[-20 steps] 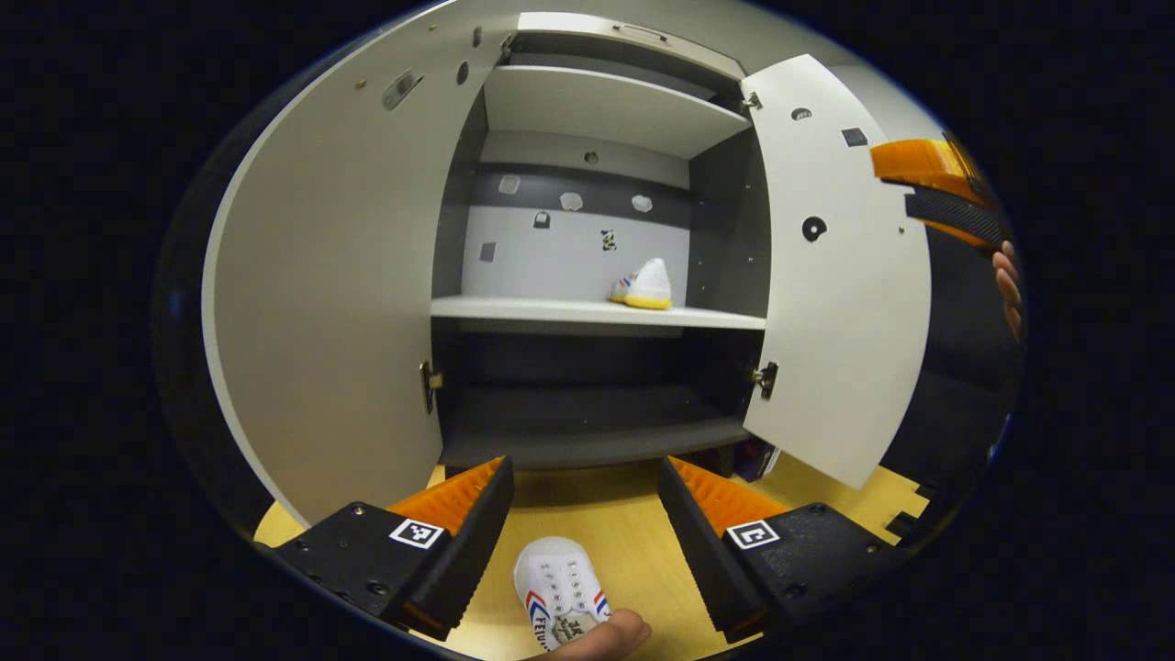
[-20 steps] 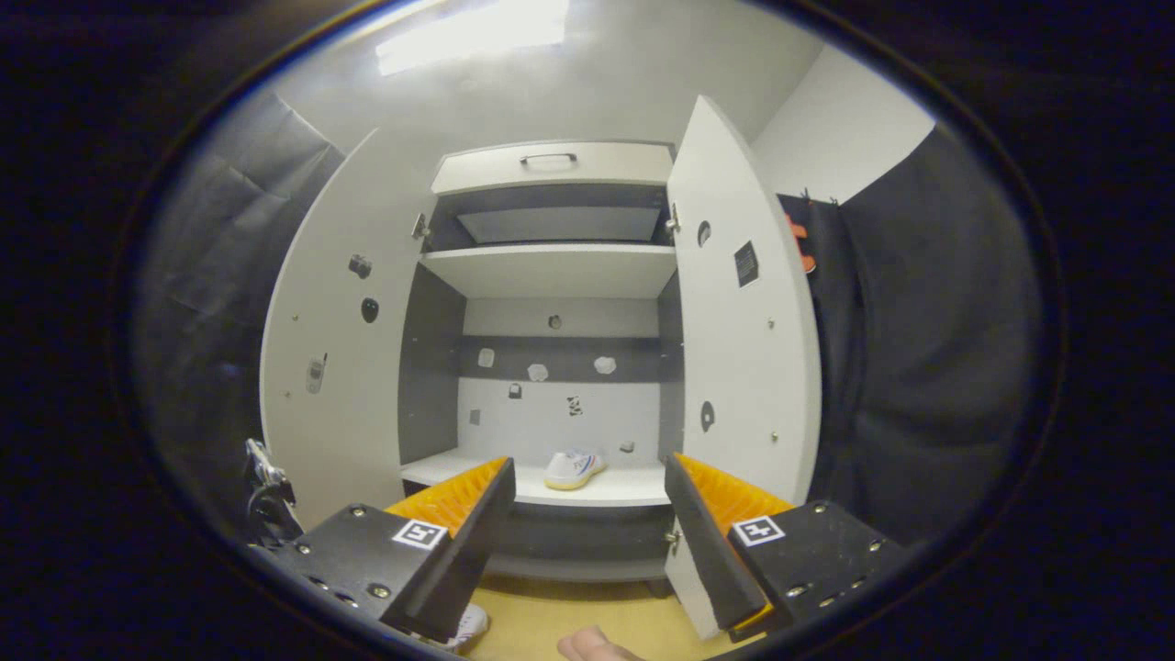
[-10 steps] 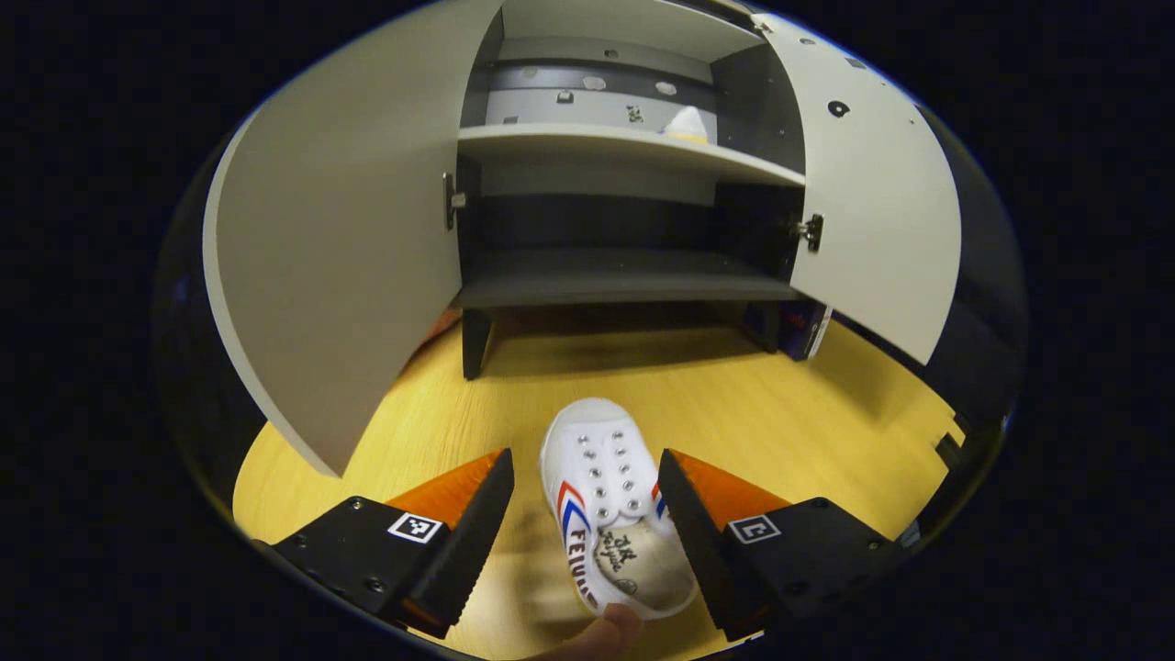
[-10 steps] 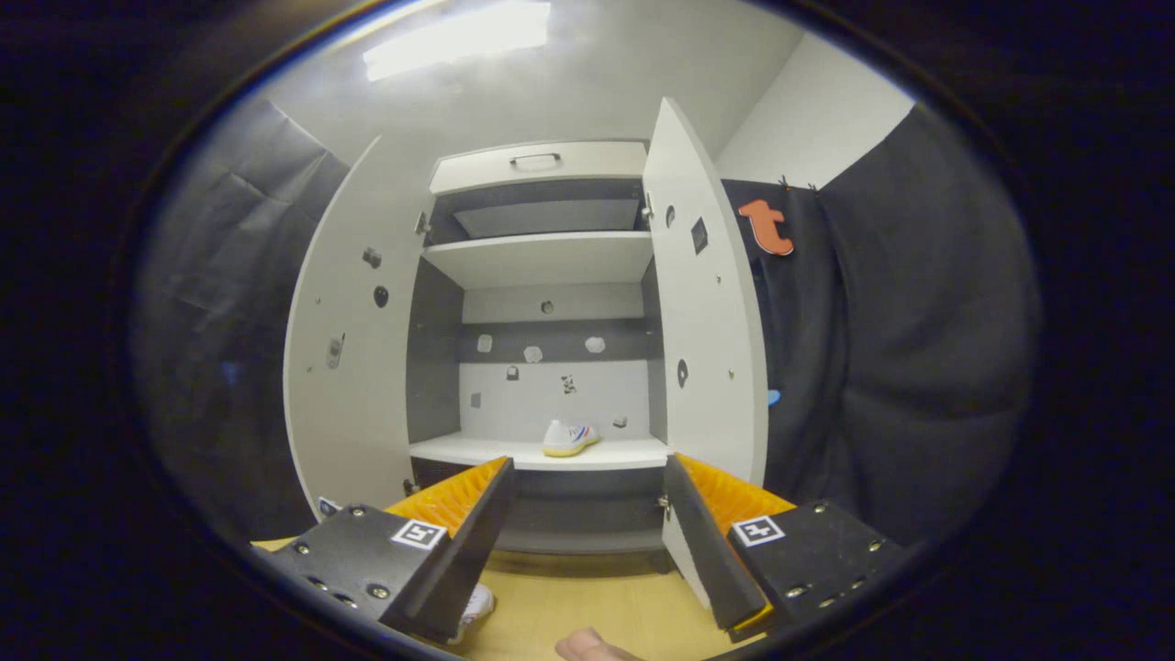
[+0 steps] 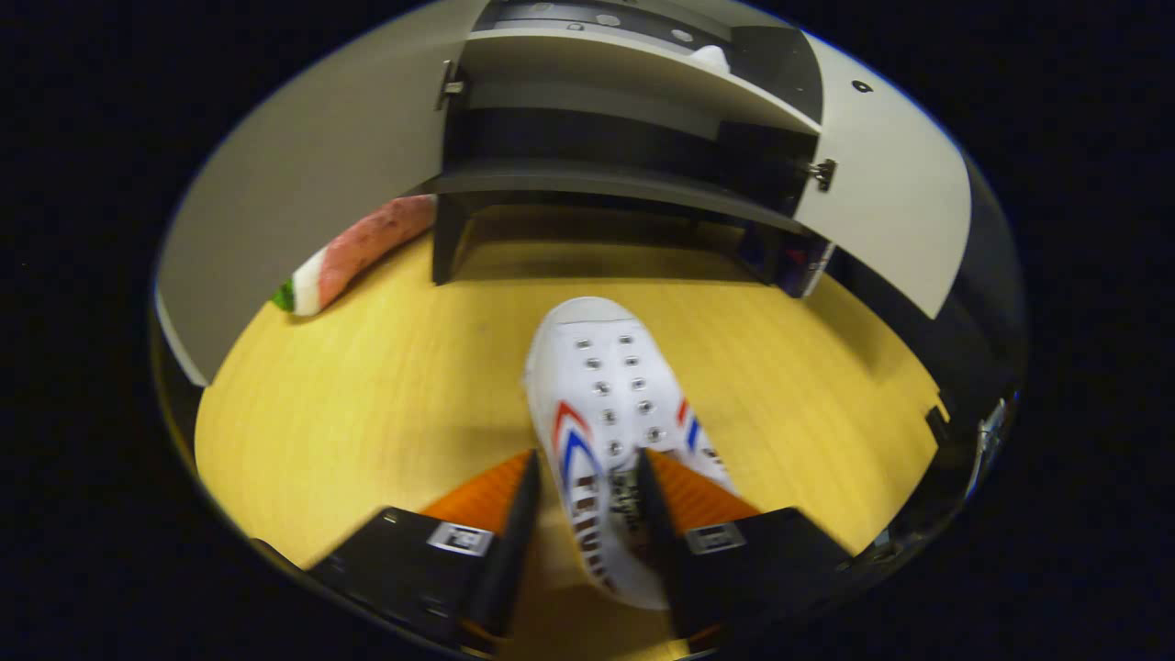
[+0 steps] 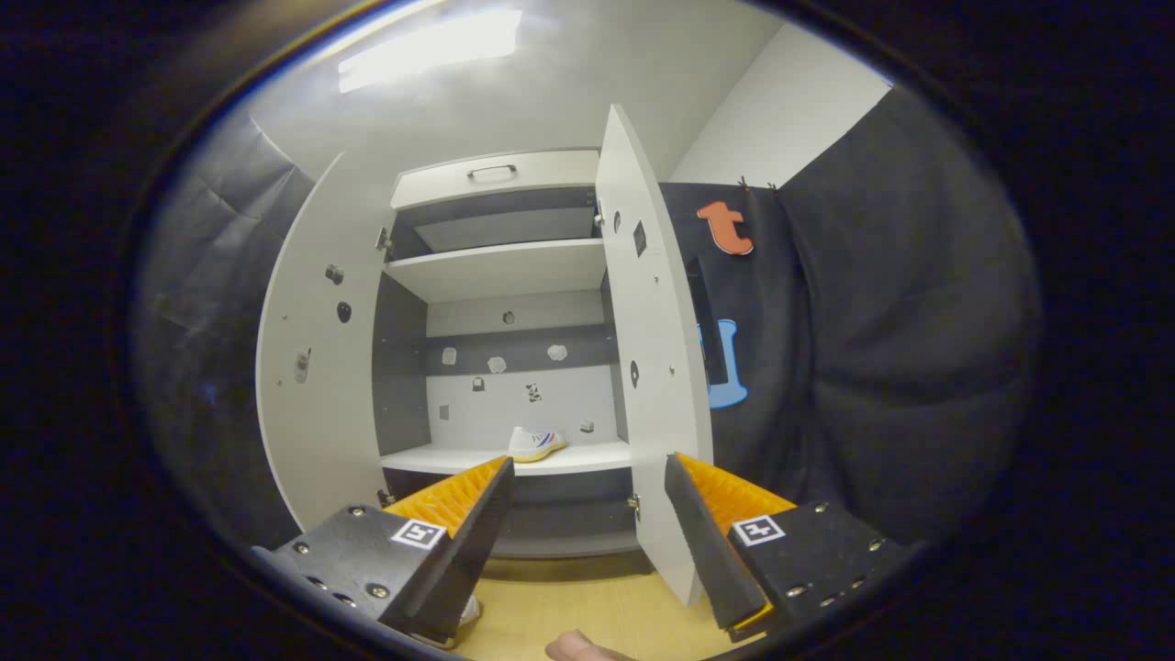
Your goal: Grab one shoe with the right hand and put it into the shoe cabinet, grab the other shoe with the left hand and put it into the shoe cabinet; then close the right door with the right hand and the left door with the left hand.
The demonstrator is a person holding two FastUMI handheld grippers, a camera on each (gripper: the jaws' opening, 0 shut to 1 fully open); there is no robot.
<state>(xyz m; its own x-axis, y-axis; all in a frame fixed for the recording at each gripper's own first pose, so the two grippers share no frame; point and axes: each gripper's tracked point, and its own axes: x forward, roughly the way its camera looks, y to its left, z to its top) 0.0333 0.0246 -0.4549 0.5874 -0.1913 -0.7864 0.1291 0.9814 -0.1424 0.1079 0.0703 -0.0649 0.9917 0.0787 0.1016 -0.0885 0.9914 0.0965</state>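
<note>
**Left gripper comes down over the second shoe**

Since half a second ago the left gripper (image 5: 583,500) has dropped low and forward, and its fingers have narrowed around the white canvas shoe with red and blue stripes (image 5: 610,413) lying on the yellow wooden floor (image 5: 367,404). The picture is a little blurred, so I cannot tell if both fingers already press on the shoe; the right finger looks to be at the heel opening, and the left finger stands just beside the side wall of the shoe. The toe points toward the grey and white shoe cabinet (image 5: 624,138).

The right gripper (image 6: 587,514) hangs empty with its fingers spread wide, facing the cabinet. The first white shoe (image 6: 537,444) already lies on the middle white shelf (image 6: 431,459). Both the left door (image 6: 312,386) and the right door (image 6: 656,386) are wide open.

In my judgement the risk is now in the grasp. If one finger goes inside the opening and the other only brushes the soft canvas, the shoe may twist or slip out when it is lifted. A red, white and green soft thing (image 5: 353,252) lies beside the left door, and it could block this door later when it must swing.
</note>
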